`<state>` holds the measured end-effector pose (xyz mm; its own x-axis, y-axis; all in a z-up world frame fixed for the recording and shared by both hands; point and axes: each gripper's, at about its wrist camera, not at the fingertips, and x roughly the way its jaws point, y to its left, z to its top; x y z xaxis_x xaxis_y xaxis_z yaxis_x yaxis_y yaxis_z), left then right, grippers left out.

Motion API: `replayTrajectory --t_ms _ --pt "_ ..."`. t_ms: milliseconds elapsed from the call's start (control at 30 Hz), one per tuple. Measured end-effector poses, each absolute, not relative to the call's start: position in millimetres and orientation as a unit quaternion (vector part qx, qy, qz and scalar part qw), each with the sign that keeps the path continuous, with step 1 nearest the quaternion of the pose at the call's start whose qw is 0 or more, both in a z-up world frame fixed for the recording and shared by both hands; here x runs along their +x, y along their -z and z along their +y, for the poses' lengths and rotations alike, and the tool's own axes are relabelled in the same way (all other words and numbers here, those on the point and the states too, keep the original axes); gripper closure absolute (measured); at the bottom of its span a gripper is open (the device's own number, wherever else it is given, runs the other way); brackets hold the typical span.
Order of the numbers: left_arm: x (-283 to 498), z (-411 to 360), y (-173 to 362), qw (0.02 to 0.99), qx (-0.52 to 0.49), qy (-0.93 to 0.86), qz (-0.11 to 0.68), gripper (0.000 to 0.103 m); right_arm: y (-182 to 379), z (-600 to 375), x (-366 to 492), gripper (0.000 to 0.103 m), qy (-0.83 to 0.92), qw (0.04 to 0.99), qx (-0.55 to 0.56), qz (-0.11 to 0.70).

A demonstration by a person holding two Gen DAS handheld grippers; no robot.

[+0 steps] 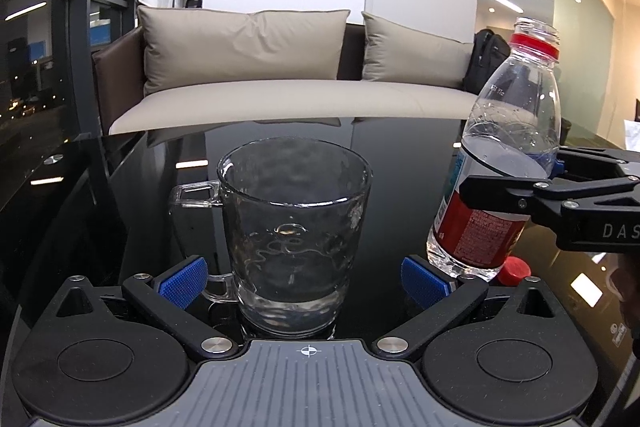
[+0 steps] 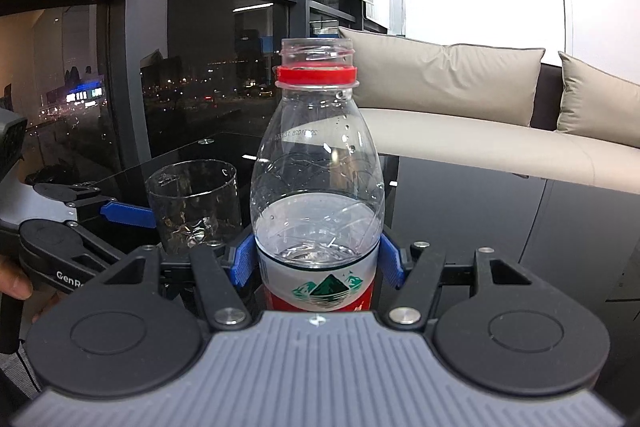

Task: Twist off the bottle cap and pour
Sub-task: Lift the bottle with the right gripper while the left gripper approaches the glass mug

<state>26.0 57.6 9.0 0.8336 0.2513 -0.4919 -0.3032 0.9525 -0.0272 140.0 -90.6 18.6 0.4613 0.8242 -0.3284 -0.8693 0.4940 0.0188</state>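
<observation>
A clear glass mug (image 1: 294,239) stands on the black glass table between the open fingers of my left gripper (image 1: 304,285), untouched by the blue pads (image 1: 182,283). It holds some water. My right gripper (image 2: 318,259) is shut on an uncapped water bottle (image 2: 316,187) with a red label and red neck ring, about half full. In the left wrist view the bottle (image 1: 500,163) is lifted and tilted to the right of the mug, held by the right gripper (image 1: 516,183). The red cap (image 1: 516,271) lies on the table below the bottle. The mug also shows in the right wrist view (image 2: 192,207).
The black glass table (image 1: 400,155) reflects the ceiling lights. A beige sofa (image 1: 280,95) with cushions stands behind it, with a black backpack (image 1: 486,59) at its right end. Dark windows are on the left.
</observation>
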Motion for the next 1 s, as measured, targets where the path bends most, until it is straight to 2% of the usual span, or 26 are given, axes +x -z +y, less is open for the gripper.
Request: replayTrajectory --t_ms 1000 --pt "36 61 -9 0.954 -0.064 -0.157 0.248 0.001 -29 -56 175 0.04 -0.463 0.874 -0.098 0.107"
